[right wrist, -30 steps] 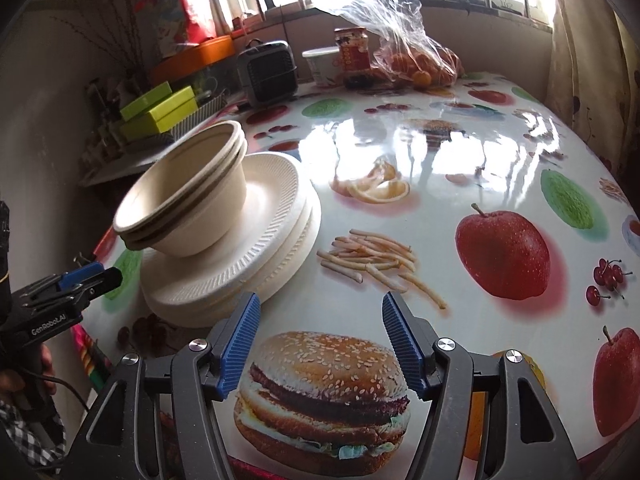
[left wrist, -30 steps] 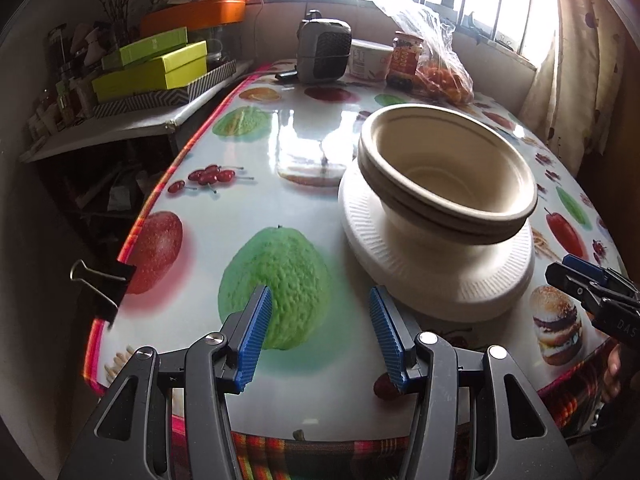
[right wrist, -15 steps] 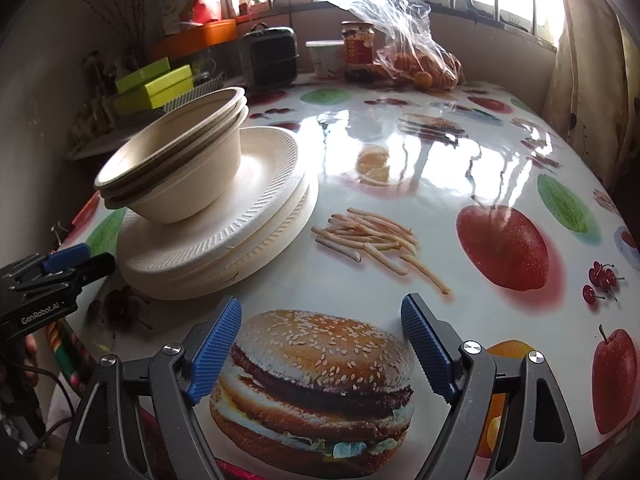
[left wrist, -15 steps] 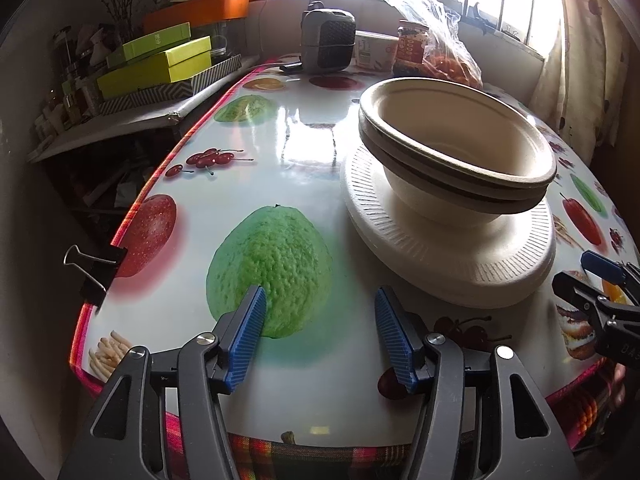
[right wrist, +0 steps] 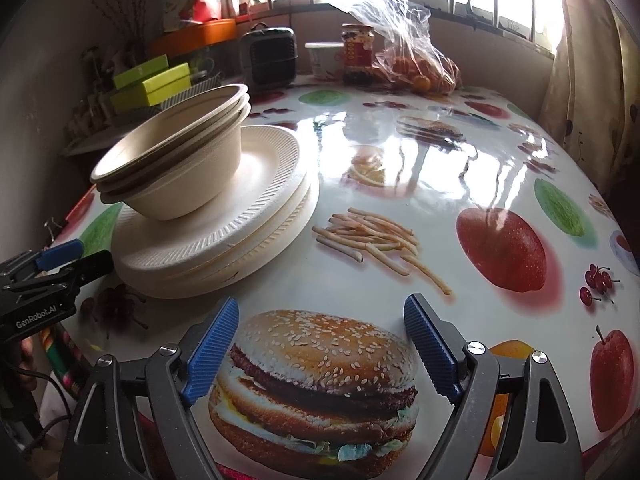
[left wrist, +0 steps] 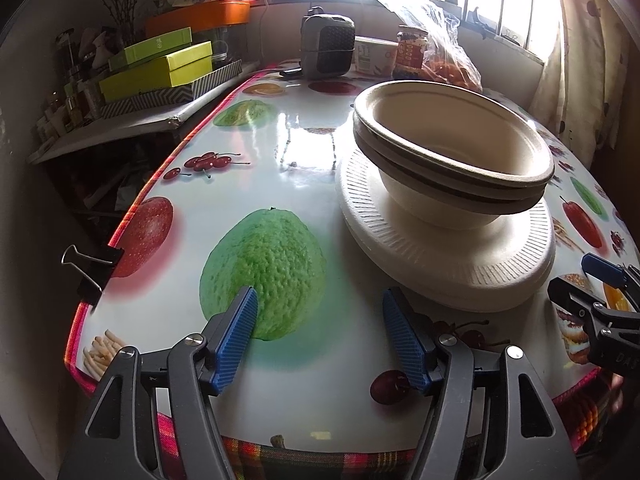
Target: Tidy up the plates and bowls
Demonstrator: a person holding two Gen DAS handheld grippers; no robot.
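A nested stack of beige bowls [left wrist: 452, 156] stands on a stack of white ribbed plates [left wrist: 444, 264] on the fruit-print table. The same bowls [right wrist: 176, 160] and plates [right wrist: 224, 232] show at the left in the right wrist view. My left gripper [left wrist: 320, 340] is open and empty above the table's near edge, left of and short of the plates. My right gripper [right wrist: 320, 356] is open and empty over the printed burger, right of the plates. Each gripper's tip shows in the other's view, the right one [left wrist: 596, 296] and the left one [right wrist: 60, 264].
A small grey heater [left wrist: 328, 46], a cup, a jar [right wrist: 357, 54] and a plastic bag of oranges [right wrist: 412, 60] stand at the far end by the window. Green boxes [left wrist: 160, 66] sit on a side shelf at left. A binder clip [left wrist: 90, 266] grips the table's left edge.
Both grippers have drawn slightly closer to the table and the stack, which looms larger. The right gripper's jaws have spread wider. The stack has not moved.
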